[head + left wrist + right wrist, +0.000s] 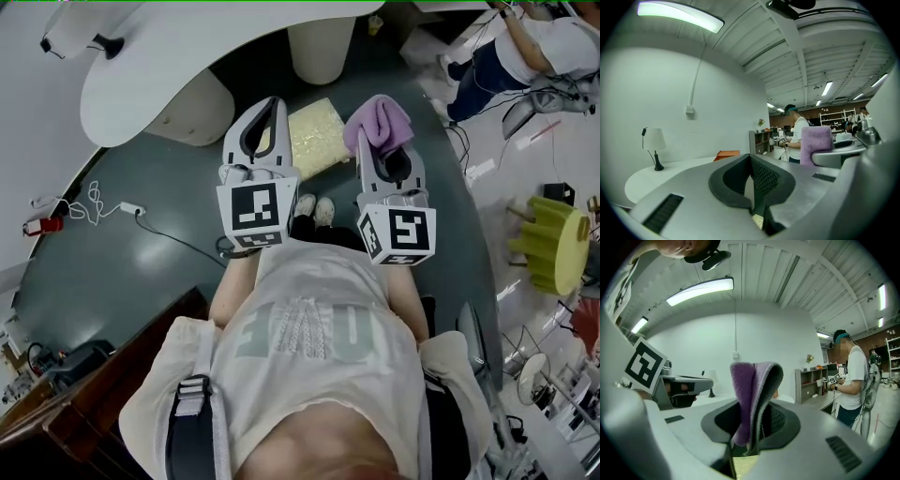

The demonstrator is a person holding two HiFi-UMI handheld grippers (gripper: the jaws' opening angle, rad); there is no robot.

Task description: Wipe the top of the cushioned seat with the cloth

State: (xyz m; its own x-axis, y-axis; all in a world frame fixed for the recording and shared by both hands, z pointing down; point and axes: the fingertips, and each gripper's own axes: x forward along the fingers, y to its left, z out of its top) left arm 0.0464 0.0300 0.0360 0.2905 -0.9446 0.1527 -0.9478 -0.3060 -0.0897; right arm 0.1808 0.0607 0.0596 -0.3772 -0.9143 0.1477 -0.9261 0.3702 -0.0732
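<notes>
Stands on a dark floor (141, 253) beside a white curved worktop (141, 84), both tongs held out ahead at about the same height. Faces the cushioned seat (317, 139), a pale yellow pad low on the floor, showing between the two tongs from the head view. Carries the left tongs (270, 111) pressed together on nothing, probably parked as a spare, one tool being enough for wiping. Pinches the purple cloth (380, 124) in the right tongs (379, 150), folded over and standing proud of the tips, likely to offer a soft wad to the seat top. Points both roughly level across the room, judging by the gripper views, so apparently no contact with the seat yet. Calls for lowering the cloth onto the pad.
</notes>
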